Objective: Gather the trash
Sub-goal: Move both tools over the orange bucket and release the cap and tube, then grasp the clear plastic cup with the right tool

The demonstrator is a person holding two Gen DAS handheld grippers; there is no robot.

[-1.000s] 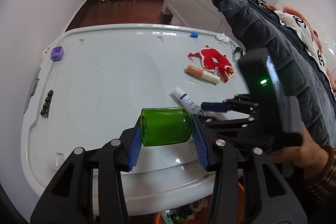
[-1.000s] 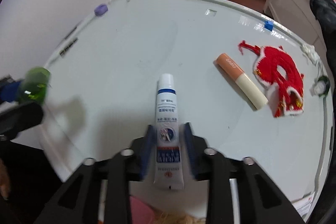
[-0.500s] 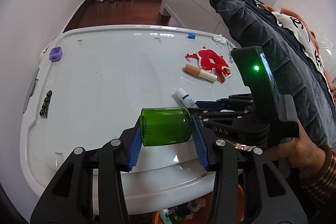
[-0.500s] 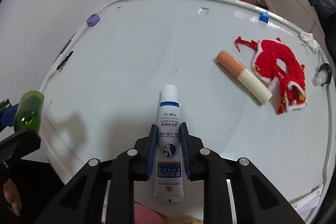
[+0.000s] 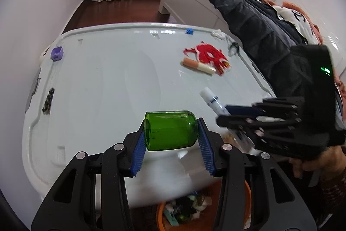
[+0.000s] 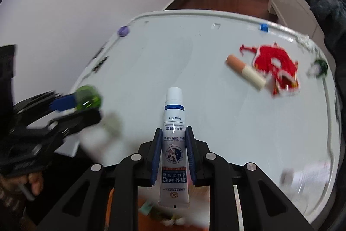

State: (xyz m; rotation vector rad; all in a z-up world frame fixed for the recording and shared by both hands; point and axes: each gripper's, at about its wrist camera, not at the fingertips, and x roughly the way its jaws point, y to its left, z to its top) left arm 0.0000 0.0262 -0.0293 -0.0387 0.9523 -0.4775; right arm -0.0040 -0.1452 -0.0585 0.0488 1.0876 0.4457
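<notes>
Between our left gripper's (image 5: 172, 142) blue pads we hold a green translucent plastic cup (image 5: 171, 131); our right gripper (image 6: 174, 152) is closed on a white printed tube (image 6: 174, 144), above the white table (image 5: 108, 79).

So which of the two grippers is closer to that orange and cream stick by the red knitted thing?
Right. The right gripper, shut on a white tube, sits nearer the stick; the left gripper, holding a green bottle, hangs further back at the table's near edge.
</notes>
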